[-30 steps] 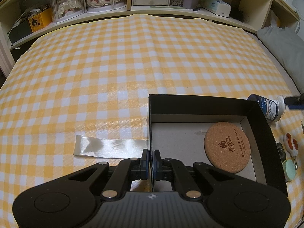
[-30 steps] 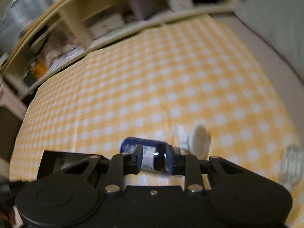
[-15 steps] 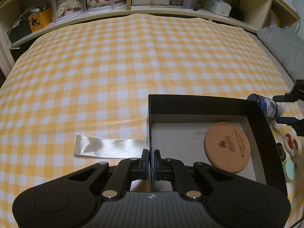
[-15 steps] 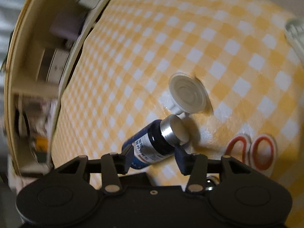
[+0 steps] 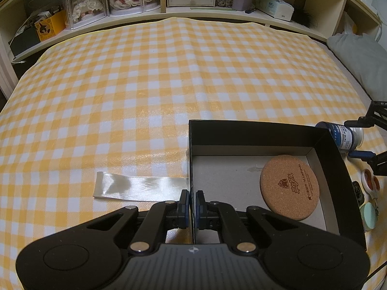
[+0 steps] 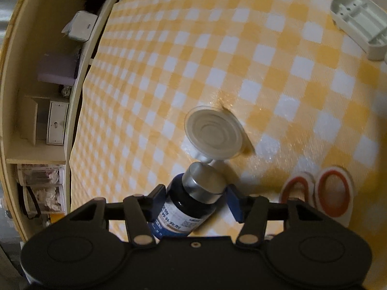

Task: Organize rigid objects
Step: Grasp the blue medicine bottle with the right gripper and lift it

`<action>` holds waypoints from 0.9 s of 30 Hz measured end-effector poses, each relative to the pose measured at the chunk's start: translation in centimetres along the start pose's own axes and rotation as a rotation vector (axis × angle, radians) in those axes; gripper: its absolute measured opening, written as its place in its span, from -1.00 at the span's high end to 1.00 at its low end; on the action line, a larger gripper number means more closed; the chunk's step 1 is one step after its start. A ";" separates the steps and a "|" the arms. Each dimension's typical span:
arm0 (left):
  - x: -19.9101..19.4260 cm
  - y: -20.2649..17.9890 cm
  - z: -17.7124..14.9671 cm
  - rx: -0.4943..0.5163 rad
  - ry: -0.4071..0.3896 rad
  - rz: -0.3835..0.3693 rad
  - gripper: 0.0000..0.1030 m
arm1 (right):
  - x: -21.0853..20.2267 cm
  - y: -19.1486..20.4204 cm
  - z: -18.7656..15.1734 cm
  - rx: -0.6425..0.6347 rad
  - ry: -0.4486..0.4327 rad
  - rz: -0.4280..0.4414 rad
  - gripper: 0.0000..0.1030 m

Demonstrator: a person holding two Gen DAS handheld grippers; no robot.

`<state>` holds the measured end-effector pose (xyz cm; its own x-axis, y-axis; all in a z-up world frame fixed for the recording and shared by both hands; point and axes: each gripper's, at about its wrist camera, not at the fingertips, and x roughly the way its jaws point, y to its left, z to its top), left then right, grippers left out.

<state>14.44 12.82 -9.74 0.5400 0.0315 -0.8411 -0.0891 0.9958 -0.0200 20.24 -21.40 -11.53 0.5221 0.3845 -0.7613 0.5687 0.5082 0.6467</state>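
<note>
- Blue pads of the right gripper (image 6: 197, 199) now straddle the dark blue bottle (image 6: 186, 207), where a second ago they sat much narrower against its label; the jaws are opening and neither pad visibly presses the glass.
- Since then this gripper has also rolled, so the bottle now lies lengthwise between the pads, silver cap forward, on the yellow checked cloth (image 6: 266, 55).
- Judging by that, the bottle is lined up for a grasp but not yet gripped, and it is still outside the box.
- Beside the cap lies a white round lid (image 6: 214, 136); scissors with orange-rimmed handles (image 6: 321, 193) are near.
- Unchanged over the second, the left gripper (image 5: 191, 203) is clamped shut on the near wall of the black box (image 5: 256, 133), steadying it.
- Inside the box lies only a cork coaster (image 5: 289, 187), flat on the grey floor; the bottle (image 5: 343, 136) rests just beyond its far right corner.
</note>
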 end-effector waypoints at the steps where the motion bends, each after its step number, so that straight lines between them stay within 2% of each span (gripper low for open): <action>1: 0.0 0.0 0.0 -0.001 0.000 -0.001 0.91 | 0.0 -0.1 0.1 -0.007 -0.005 0.002 -0.08; 7: 0.0 0.0 0.0 0.000 0.000 0.000 0.91 | -0.4 0.9 0.8 -0.072 -0.053 -0.017 0.01; 19: 0.0 -0.1 0.0 -0.001 0.000 0.000 0.91 | -1.9 1.6 1.9 -0.196 -0.133 -0.044 0.04; 23: 0.0 -0.1 0.0 -0.001 0.000 0.000 0.91 | -2.6 2.6 1.7 -0.280 -0.165 -0.032 0.06; 27: 0.1 -0.1 0.0 -0.001 0.000 0.000 0.91 | -3.6 4.3 1.0 -0.427 -0.208 -0.036 0.10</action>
<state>14.52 12.71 -9.80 0.5399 0.0313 -0.8411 -0.0900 0.9957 -0.0207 21.47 -21.33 -5.95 0.6481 0.2204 -0.7289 0.2994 0.8064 0.5100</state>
